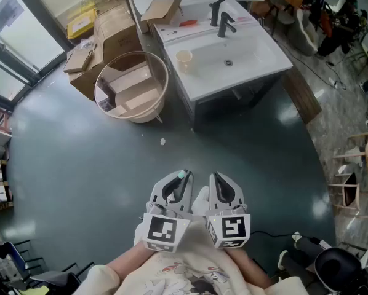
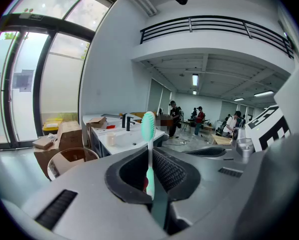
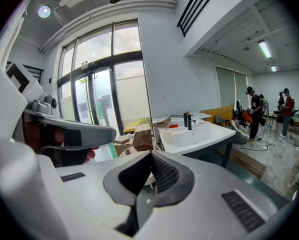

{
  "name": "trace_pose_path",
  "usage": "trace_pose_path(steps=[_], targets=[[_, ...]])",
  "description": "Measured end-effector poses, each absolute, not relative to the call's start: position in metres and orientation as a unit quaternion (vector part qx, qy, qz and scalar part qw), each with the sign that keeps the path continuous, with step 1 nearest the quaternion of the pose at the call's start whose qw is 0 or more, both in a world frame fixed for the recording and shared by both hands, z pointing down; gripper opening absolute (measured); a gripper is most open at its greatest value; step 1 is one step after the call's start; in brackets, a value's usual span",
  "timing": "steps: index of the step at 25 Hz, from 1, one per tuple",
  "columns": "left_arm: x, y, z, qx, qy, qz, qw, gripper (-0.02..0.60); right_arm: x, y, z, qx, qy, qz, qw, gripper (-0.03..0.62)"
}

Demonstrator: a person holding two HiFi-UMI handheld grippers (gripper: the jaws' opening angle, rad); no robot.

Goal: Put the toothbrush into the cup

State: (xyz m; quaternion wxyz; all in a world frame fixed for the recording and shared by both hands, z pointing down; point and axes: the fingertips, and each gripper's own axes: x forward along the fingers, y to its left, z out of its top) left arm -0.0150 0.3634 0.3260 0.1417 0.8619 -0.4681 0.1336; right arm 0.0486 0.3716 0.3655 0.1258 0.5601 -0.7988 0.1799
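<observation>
A mint-green and white plastic toothbrush (image 2: 149,144) is clamped upright between the jaws of the left gripper (image 1: 178,184), bristle head poking up above them. That's only properly seen in the left gripper view. In the head view just the green tip can be made out. The right gripper (image 1: 221,186) is held just beside the left one, jaws pressed together on nothing, as shown in its own view. The small pale paper cup (image 1: 184,58) is set on the white washbasin bench (image 1: 264,54), well ahead of both jaws.
</observation>
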Motion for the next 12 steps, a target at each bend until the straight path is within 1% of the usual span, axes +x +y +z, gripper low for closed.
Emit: trace_pose_path(steps=[8, 12], targets=[[-0.026, 0.367, 0.334, 0.871, -0.451, 0.138, 0.141, 0.035, 0.034, 0.372, 0.365, 0.567, -0.795, 0.174, 0.127, 0.017], [-0.037, 0.366, 0.330, 0.872, -0.450, 0.130, 0.142, 0.035, 0.031, 0.371, 0.361, 0.583, -0.783, 0.197, 0.088, 0.017]])
